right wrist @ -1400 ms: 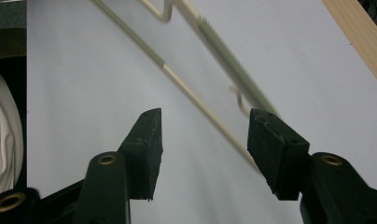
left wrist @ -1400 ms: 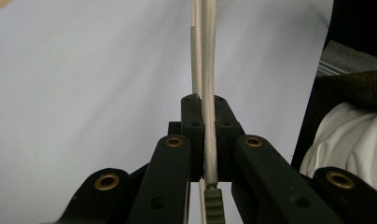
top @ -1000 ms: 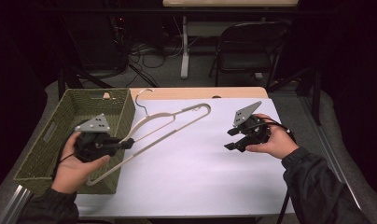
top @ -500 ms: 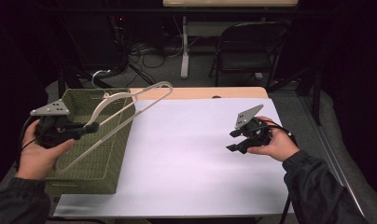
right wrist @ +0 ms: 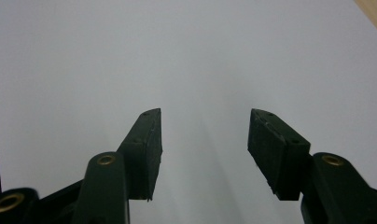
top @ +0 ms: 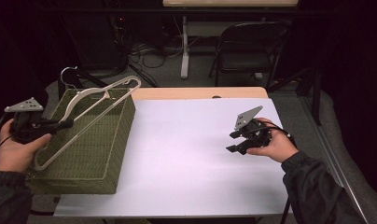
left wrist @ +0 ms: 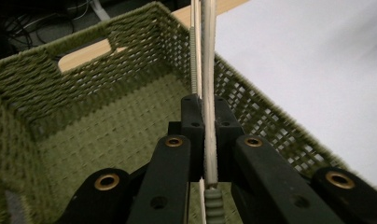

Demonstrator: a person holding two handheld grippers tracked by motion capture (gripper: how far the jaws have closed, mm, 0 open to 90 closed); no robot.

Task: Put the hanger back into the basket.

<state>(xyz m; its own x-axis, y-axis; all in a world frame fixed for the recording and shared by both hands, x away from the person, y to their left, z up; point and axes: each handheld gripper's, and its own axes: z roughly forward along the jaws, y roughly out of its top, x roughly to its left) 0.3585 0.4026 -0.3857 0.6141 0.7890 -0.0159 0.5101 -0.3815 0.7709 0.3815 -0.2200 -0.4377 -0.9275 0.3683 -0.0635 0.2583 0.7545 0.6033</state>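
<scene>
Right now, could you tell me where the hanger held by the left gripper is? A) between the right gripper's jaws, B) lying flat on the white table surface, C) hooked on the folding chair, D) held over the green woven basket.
D: the left gripper is clamped on the hanger, which slants over the green woven basket.

pale wooden hanger (top: 91,114) with metal hook, held tilted above the green woven basket (top: 113,154), hook end raised toward the far side.

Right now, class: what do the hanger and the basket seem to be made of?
Hanger: pale, smooth bars, probably wood or plastic, with a shiny metal hook and a ribbed grip strip; the left gripper clamps one bar. Basket: olive-green woven cord or paper rope, matte, with an open mesh weave on its walls.
</scene>
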